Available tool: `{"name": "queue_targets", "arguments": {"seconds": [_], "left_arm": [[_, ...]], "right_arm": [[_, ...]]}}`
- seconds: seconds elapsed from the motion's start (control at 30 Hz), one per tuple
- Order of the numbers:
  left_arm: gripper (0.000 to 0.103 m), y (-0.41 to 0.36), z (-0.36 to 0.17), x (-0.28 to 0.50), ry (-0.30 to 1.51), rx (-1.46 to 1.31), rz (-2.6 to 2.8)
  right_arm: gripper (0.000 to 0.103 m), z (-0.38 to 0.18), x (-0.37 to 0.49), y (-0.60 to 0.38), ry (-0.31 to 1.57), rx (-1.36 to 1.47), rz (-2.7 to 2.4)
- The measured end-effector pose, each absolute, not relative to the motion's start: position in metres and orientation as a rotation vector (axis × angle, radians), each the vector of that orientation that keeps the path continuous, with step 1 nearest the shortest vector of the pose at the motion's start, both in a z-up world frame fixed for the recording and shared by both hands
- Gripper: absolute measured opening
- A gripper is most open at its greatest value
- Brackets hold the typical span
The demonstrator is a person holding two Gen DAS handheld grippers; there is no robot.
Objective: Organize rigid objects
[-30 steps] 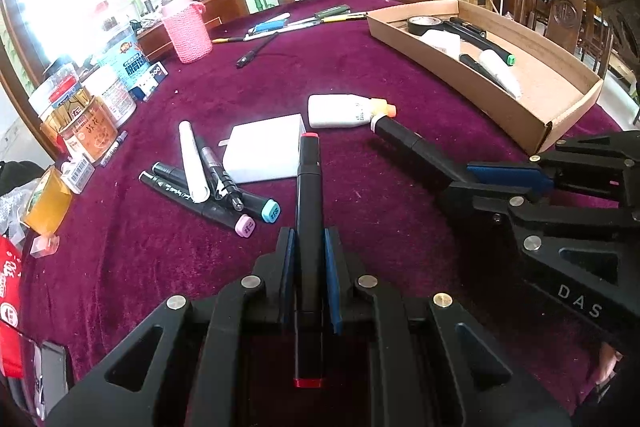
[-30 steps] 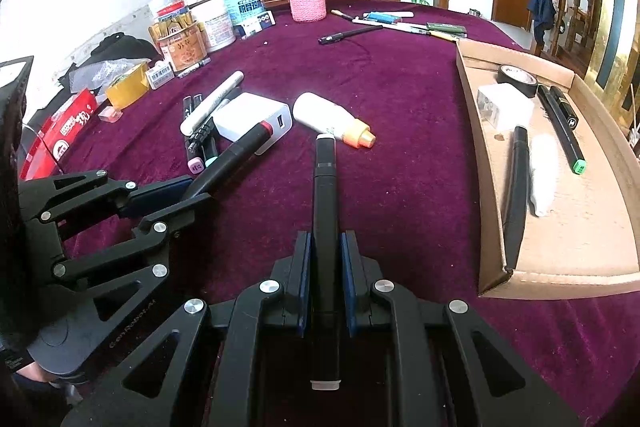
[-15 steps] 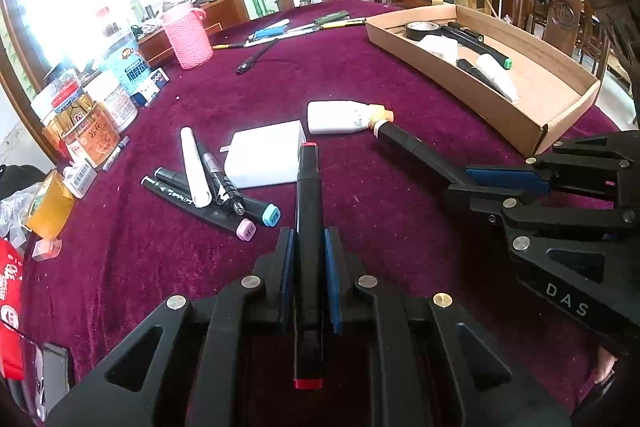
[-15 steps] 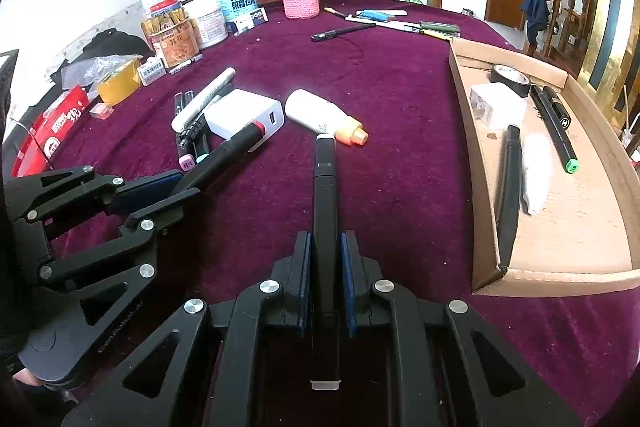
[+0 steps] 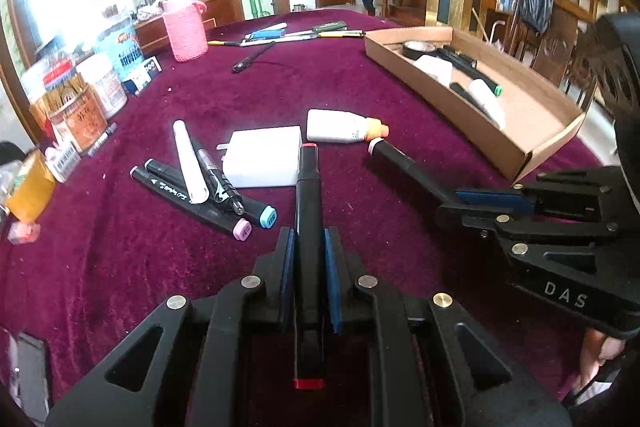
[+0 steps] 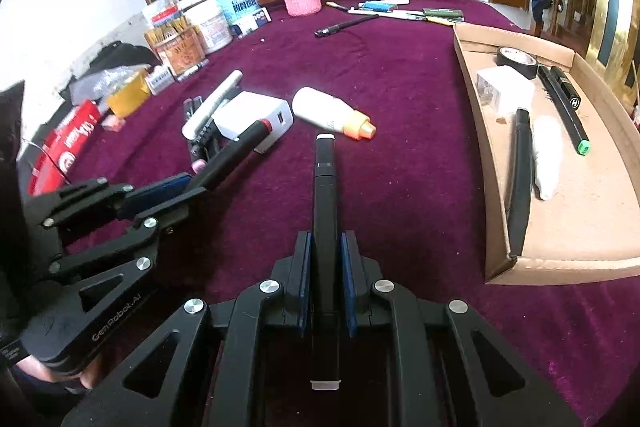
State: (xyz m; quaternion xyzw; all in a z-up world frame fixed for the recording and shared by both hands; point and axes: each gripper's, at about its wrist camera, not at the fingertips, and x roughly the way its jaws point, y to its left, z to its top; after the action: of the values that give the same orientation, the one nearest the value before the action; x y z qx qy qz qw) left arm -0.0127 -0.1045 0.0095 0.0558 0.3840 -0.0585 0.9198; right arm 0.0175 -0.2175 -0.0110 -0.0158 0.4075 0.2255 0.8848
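Both tongs grip markers; cardboard tray holds pens, tape.

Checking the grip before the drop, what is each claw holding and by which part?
Left claw: red-capped marker, clamped around mid-barrel. Right claw: white-capped marker, clamped around mid-barrel.

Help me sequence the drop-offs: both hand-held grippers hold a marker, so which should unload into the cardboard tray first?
Right. The right hand-held gripper, shut on the white-capped marker, sits beside the cardboard tray. The left hand-held gripper, holding the red-capped marker, is farther away.
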Motion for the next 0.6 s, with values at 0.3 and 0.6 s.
{"name": "queue_targets", "arguments": {"seconds": [0.3, 0.6], "left_arm": [[0.012, -0.093, 0.024, -0.01, 0.811, -0.019, -0.175], [0.012, -0.119, 0.052, -0.005, 0.803, -0.018, -0.22]], "right_arm": [[0.013, 0.001, 0.018, -0.236, 0.839, 0.068, 0.525], [0.013, 0.013, 0.016, -0.267, 0.79, 0.142, 0.541]]}}
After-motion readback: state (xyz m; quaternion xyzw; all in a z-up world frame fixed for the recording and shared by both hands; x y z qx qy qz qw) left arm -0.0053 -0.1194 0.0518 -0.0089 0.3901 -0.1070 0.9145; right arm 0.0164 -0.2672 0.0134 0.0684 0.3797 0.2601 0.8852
